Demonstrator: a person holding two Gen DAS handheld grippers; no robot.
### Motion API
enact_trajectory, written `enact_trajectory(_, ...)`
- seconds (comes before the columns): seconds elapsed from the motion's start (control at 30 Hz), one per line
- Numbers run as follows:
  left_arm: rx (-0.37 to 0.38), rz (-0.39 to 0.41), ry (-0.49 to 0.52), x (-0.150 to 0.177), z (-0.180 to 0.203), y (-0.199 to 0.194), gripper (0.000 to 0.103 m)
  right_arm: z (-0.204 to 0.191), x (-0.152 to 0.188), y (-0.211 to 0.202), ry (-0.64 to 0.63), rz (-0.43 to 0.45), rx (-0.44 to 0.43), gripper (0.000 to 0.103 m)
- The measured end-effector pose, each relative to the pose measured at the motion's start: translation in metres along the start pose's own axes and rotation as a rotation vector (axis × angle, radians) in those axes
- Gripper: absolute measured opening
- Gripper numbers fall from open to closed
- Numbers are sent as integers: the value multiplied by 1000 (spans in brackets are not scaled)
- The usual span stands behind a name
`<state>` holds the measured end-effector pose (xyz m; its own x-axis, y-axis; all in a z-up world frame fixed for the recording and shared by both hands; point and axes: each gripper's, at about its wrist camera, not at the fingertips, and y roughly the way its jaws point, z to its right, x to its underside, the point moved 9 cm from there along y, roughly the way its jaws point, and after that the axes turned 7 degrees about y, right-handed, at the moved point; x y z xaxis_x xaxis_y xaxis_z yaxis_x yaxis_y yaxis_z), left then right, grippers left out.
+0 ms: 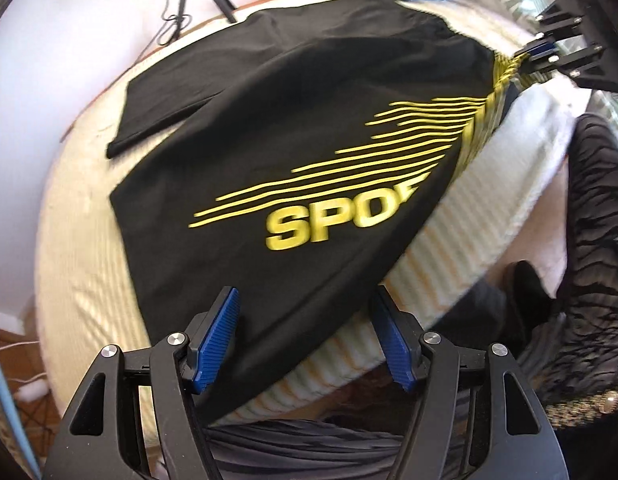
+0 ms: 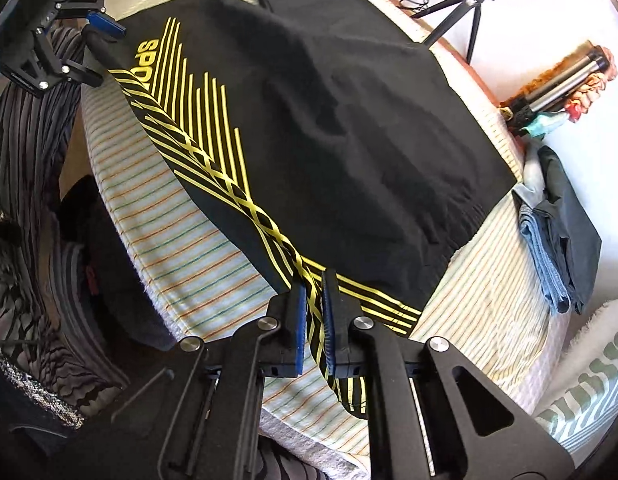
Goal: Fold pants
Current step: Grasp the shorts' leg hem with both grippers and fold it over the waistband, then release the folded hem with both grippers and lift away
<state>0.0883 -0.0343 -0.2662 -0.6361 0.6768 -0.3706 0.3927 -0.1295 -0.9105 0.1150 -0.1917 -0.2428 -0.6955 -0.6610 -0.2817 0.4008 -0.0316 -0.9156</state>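
Black pants (image 1: 277, 112) with yellow stripes and a yellow "SPOR" print lie spread on a striped towel (image 1: 81, 248) over a table. My left gripper (image 1: 305, 320) is open, its blue pads either side of the pants' near edge. It also shows in the right wrist view (image 2: 97, 28) at the far left, by the print. My right gripper (image 2: 313, 316) is shut on a bunched fold of the striped pants (image 2: 349, 140) edge, near the towel's (image 2: 189, 220) front. It shows in the left wrist view (image 1: 537, 56) at the far right, pinching the stripes.
Folded grey and blue clothes (image 2: 557, 232) lie at the towel's right end. A tripod (image 2: 461, 4) stands behind the table. The person's dark patterned clothing (image 1: 589, 220) is close along the front edge. A green-patterned cushion (image 2: 589, 380) sits at the lower right.
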Motion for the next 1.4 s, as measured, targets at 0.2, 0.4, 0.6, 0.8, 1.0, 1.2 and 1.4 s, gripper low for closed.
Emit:
enact_trajectory(0.2, 32, 82, -72, -12, -15, -8, 4, -15, 5, -15, 23, 44, 38, 6)
enact_trajectory(0.4, 12, 189, -114, -42, -42, -31, 3, 6, -16, -34, 89, 122, 78, 5)
enact_trajectory(0.6, -42, 275, -119, -81, -77, -46, 2, 36, -52, -48, 126, 201, 136, 4)
enact_trajectory(0.8, -102, 312, -95, -123, -112, -45, 2, 81, -94, -50, 180, 271, 190, 4)
enact_trajectory(1.0, -163, 309, -74, -169, -145, -22, 1, 134, -122, -25, 260, 283, 198, 4)
enact_trajectory(1.2, -180, 281, -40, -208, -168, 10, 1, 180, -144, 20, 310, 236, 199, 4)
enact_trajectory(1.4, -149, 208, -50, -227, -186, 56, 1, 212, -153, 67, 396, 171, 149, 4)
